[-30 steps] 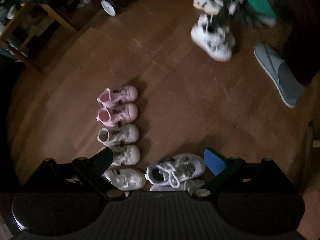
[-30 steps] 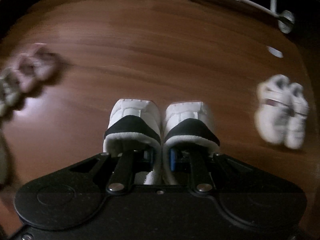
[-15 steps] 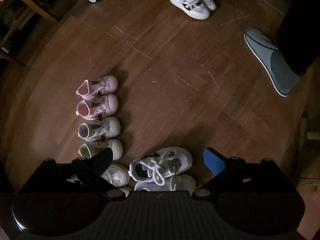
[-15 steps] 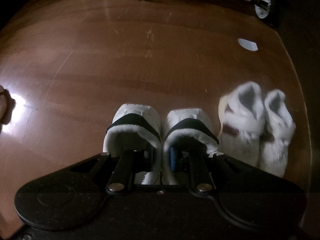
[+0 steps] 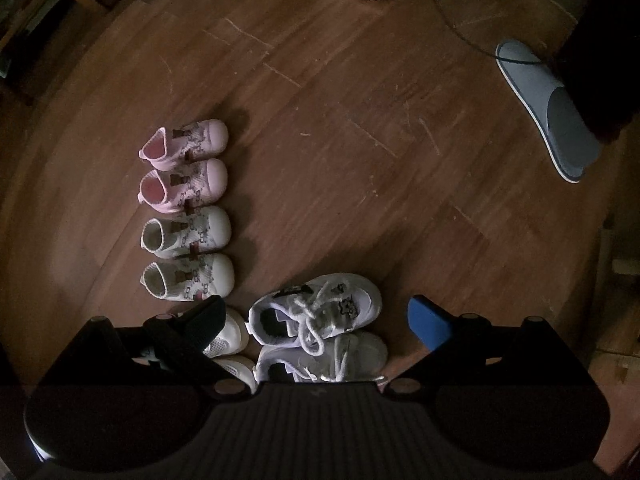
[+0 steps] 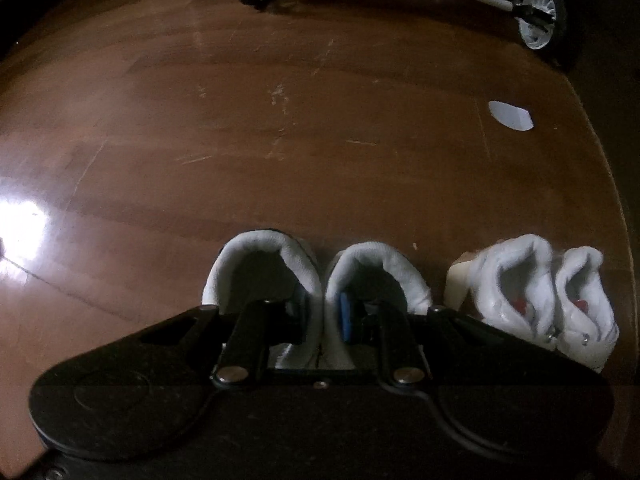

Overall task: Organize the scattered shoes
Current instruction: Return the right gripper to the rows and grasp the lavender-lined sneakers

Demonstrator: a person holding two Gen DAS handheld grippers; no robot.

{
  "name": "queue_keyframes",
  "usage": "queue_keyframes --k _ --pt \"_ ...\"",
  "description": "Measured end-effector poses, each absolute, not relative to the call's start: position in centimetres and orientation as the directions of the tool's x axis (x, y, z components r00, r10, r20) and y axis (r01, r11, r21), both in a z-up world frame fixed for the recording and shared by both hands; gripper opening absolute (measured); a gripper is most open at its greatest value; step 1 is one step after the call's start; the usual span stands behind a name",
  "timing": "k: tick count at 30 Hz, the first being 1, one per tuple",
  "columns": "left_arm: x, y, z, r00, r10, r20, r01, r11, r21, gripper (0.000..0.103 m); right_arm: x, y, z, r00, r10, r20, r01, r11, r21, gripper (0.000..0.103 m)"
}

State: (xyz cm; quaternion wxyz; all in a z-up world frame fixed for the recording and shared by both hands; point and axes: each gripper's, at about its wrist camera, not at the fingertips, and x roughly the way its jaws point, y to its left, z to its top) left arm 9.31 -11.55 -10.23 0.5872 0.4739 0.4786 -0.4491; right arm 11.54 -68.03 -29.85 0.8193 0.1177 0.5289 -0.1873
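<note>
Right gripper (image 6: 320, 316): one finger inside each of two white high-top shoes (image 6: 320, 276), inner collars between the fingers. Its jaws have just been opening, and the blue pad now stands visibly off the collar wall, so the clamp reads as let go or nearly so. The pair, carried across the wooden floor (image 6: 280, 120) a second ago, now sits on the boards just beside a second white pair with red inside (image 6: 540, 292), heels roughly level with it. Judgement: this pair is delivered; withdrawal without tipping the shoes is what remains. Left gripper (image 5: 316, 316): spread wide and empty, pointing down over the white laced sneakers (image 5: 320, 328), which lie between its fingers untouched; it has lowered slightly toward them. Beside it, a tidy column of pink shoes (image 5: 184, 164) and white patterned shoes (image 5: 188, 256). Judgement: the laced pair sits out of line and is the likely next pick. Also present: grey slipper (image 5: 548, 108), wheeled white frame (image 6: 536, 20).
</note>
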Motion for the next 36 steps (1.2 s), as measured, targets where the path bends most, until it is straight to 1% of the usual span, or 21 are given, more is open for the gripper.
queue_keyframes --k 1,2,5,9,13,15,19,23,24,25,30,36 --pt "9.3 -11.6 -10.1 0.142 -0.077 -0.987 0.981 0.147 0.130 0.098 11.5 -67.9 -29.7 0.367 -0.190 -0.911 0.431 0.902 -0.014 0.041" --pt "9.2 -11.6 -9.9 0.146 -0.083 -0.986 0.980 0.149 0.133 0.098 11.3 -67.6 -29.1 0.367 -0.208 -0.907 0.427 0.903 -0.034 0.045" --pt "9.1 -11.3 -8.8 0.172 -0.105 -0.980 0.975 0.158 0.154 0.098 9.7 -67.3 -27.0 0.367 -0.251 -0.896 0.465 0.884 -0.057 0.052" --pt "9.1 -10.2 -7.1 0.209 -0.134 -0.969 0.966 0.180 0.183 0.098 5.8 -66.1 -23.9 0.396 -0.312 -0.864 0.558 0.829 -0.044 0.056" --pt "8.8 -8.6 -6.1 0.241 -0.135 -0.961 0.958 0.192 0.214 0.098 2.4 -61.9 -24.1 0.359 -0.288 -0.888 0.583 0.812 -0.028 0.057" --pt "8.7 -7.6 -5.8 0.261 -0.129 -0.957 0.951 0.204 0.232 0.098 0.6 -57.0 -25.1 0.338 -0.239 -0.910 0.559 0.829 -0.010 0.057" --pt "8.7 -5.6 -5.0 0.298 -0.125 -0.946 0.933 0.248 0.261 0.098 -0.5 -49.9 -26.5 0.326 -0.155 -0.933 0.475 0.880 0.020 0.057" --pt "9.0 -3.5 -4.4 0.322 -0.126 -0.938 0.916 0.292 0.275 0.098 -0.2 -40.9 -27.0 0.340 -0.039 -0.940 0.323 0.943 0.078 0.057" --pt "9.1 -2.9 -4.3 0.327 -0.122 -0.937 0.912 0.301 0.279 0.098 0.4 -37.9 -26.7 0.351 0.005 -0.936 0.260 0.960 0.102 0.057" --pt "9.2 -2.5 -4.2 0.334 -0.118 -0.935 0.908 0.307 0.285 0.098 0.7 -37.2 -26.5 0.355 0.015 -0.935 0.243 0.964 0.108 0.057" --pt "9.3 -0.2 -3.5 0.362 -0.112 -0.925 0.891 0.333 0.309 0.098 5.1 -27.5 -23.5 0.408 0.162 -0.898 0.013 0.983 0.183 0.057" --pt "9.3 1.8 -3.1 0.354 -0.128 -0.927 0.891 0.346 0.292 0.098 9.3 -17.5 -21.2 0.402 0.293 -0.867 -0.209 0.952 0.225 0.056"
